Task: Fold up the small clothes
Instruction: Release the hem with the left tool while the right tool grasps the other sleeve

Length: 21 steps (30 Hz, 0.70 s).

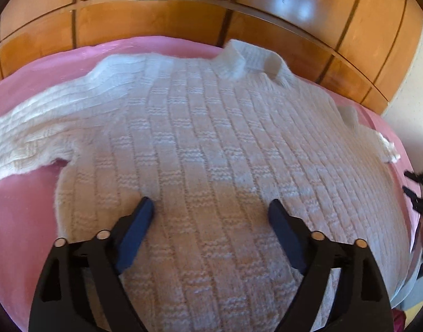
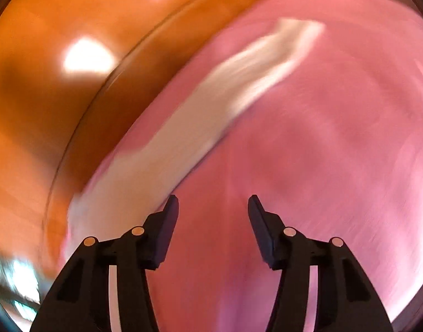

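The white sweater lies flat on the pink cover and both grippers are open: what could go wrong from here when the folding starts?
1. The white sweater is a thick knit; the open left gripper over its body may pinch only the top layer.
2. The right sleeve lies near the pink cover's edge by the wooden cabinet; it could slip off.
3. The right wrist view is blurred, so the open right gripper may miss the sleeve.

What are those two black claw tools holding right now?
Nothing. The left gripper hovers open over the white sweater; the right gripper is open above the pink cover.
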Each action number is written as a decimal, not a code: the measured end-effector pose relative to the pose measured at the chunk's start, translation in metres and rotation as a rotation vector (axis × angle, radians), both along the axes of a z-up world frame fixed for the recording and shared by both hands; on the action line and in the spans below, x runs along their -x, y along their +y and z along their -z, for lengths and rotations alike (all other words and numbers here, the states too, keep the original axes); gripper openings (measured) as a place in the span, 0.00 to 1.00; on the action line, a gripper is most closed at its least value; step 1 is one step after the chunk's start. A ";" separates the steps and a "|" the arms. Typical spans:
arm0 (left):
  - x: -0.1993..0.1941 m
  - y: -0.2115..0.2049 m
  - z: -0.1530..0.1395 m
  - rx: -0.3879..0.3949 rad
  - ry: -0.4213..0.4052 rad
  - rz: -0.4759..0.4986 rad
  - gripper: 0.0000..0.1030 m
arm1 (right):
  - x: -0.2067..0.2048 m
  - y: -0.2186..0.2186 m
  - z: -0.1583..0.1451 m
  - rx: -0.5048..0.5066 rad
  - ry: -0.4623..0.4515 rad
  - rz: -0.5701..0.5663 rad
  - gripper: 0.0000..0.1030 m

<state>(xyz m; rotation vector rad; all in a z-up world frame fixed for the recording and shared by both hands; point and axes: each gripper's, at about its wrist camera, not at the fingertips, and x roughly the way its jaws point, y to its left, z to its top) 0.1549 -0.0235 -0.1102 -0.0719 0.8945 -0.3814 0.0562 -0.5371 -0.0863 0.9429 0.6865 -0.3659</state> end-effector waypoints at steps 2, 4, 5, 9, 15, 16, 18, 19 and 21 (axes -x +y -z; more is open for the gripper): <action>-0.001 -0.003 0.001 -0.006 0.001 0.014 0.90 | -0.001 -0.043 0.011 -0.058 -0.003 0.112 0.49; -0.002 -0.010 0.002 -0.015 0.003 0.029 0.94 | -0.006 -0.075 0.016 -0.091 -0.024 0.177 0.47; -0.003 -0.013 0.003 -0.026 0.003 0.034 0.96 | -0.010 -0.084 0.016 -0.085 -0.021 0.196 0.47; -0.004 -0.019 0.005 -0.061 -0.001 0.033 0.96 | -0.033 -0.116 0.018 -0.089 -0.022 0.249 0.47; -0.003 -0.016 0.006 -0.048 0.001 0.031 0.96 | -0.071 -0.141 0.020 -0.027 0.063 0.273 0.23; -0.003 -0.016 0.006 -0.045 0.003 0.030 0.96 | -0.071 -0.144 0.024 -0.018 0.080 0.267 0.07; -0.003 -0.016 0.006 -0.044 0.003 0.031 0.96 | -0.069 -0.145 0.018 -0.007 0.087 0.262 0.06; -0.003 -0.016 0.006 -0.044 0.003 0.030 0.96 | -0.065 -0.143 0.010 -0.007 0.054 0.263 0.06; -0.003 -0.016 0.006 -0.041 0.003 0.031 0.96 | -0.068 -0.137 -0.011 -0.018 -0.033 0.242 0.06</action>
